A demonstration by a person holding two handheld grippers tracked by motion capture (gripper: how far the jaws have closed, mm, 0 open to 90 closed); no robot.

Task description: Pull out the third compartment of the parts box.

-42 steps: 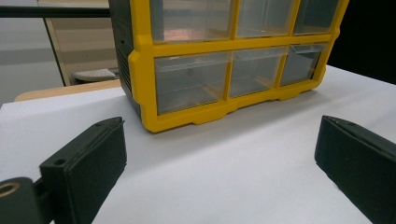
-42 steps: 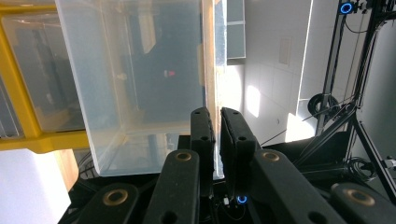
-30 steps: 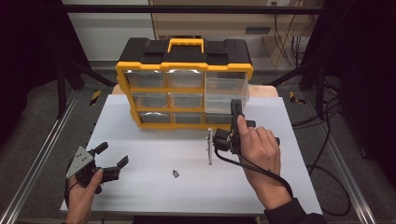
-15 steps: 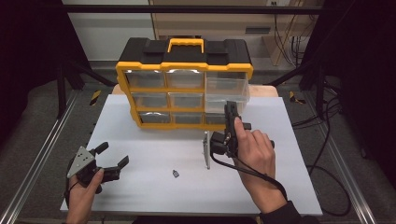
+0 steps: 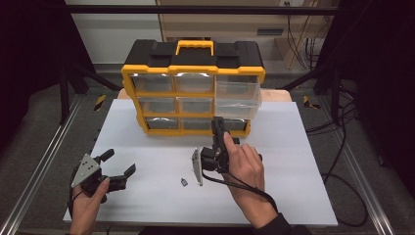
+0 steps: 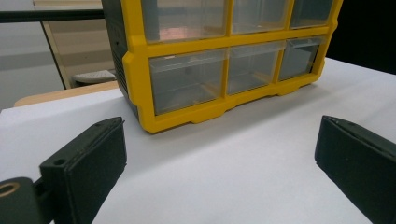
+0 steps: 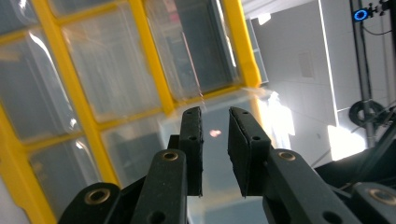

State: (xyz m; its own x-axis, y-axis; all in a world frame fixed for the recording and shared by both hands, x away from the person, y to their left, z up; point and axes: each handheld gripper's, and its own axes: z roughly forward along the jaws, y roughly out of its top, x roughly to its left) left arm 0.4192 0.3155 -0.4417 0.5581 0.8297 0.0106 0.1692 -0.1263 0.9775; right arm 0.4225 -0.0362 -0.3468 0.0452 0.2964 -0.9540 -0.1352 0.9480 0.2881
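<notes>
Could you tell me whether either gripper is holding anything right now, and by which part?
Nothing is held: the left gripper is wide open, and the right gripper has nothing between its narrowly parted jaws.

In the high view, your right hand (image 5: 244, 164) covered most of the right gripper (image 5: 219, 128), so you could not tell there how its jaws stood. At about seven o'clock from that hand, the small dark piece (image 5: 184, 182) on the white table (image 5: 293, 147) was too small to identify. Your forearms were cut off at six o'clock. In the left gripper view, the organizer (image 6: 224, 60) ran off at twelve and three o'clock, and its drawer contents stayed unreadable behind the cloudy fronts. In the right gripper view, glare washed out the open drawer (image 7: 219, 154) ahead of the jaws.
</notes>
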